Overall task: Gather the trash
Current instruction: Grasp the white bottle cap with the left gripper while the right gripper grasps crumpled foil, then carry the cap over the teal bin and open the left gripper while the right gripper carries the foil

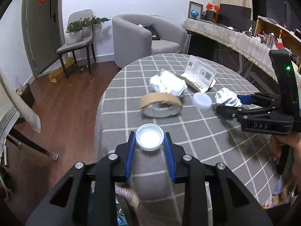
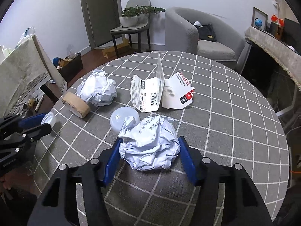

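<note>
My left gripper (image 1: 150,140) is shut on a white ribbed bottle cap (image 1: 150,139), held over the near-left part of the grey checked table (image 1: 197,137); it shows in the right wrist view (image 2: 48,120) too. My right gripper (image 2: 149,150) is closed around a crumpled paper ball (image 2: 150,145), pads touching its sides; in the left wrist view it (image 1: 228,98) sits at the right. On the table lie a brown tape roll (image 1: 160,104), a bigger crumpled paper ball (image 2: 97,90), a translucent round lid (image 2: 124,119) and torn white packaging (image 2: 161,94).
A grey armchair (image 2: 203,33) and a chair with potted plants (image 2: 135,20) stand beyond the table. A cloth-draped desk (image 1: 235,37) with clutter runs along the right. A covered chair (image 2: 28,71) and a dark box (image 2: 69,66) stand at the left.
</note>
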The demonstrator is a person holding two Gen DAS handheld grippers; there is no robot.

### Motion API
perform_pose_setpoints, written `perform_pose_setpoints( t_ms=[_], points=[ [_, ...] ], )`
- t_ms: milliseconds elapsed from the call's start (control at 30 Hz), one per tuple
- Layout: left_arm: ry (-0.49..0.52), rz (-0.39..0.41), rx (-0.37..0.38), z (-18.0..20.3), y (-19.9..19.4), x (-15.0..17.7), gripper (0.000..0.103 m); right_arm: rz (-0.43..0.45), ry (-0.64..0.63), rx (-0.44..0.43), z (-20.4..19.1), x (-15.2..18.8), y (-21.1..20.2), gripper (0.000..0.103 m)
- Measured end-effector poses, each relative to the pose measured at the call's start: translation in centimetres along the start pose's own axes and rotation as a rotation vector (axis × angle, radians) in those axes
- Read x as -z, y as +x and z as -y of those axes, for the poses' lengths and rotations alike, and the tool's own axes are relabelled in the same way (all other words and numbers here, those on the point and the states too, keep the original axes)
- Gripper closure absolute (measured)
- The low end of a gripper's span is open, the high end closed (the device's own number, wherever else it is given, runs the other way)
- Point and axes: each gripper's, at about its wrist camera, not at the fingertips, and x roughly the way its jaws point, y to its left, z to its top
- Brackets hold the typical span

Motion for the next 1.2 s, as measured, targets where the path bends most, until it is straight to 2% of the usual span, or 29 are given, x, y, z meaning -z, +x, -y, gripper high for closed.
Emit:
perform_pose_setpoints(
  t_ms=[233,467,900,1200],
  points=[
    [-0.008,0.009,-0.025,-1.8,-1.8,1.6,0.071,0.079,0.006,0.056,-1.9,-0.1,-2.3,0.044],
    [-0.016,0.006,-0.061,-4.0,-3.6,3.8,0.071,0.153,0.008,-0.037,-5.9,-0.4,-4.1,0.044],
    [-0.093,-0.083,-0.105,-10.1,-4.9,9.5,0.071,0.134,-0.072,-0.206,-15.7,0.3,-3.2,0.044],
    [-0.127,-0.186,-0.139,-13.7,-3.4,13.9,0.071,0.094,-0.131,-0.286,-22.0,0.6,-1.5,0.044]
  ],
)
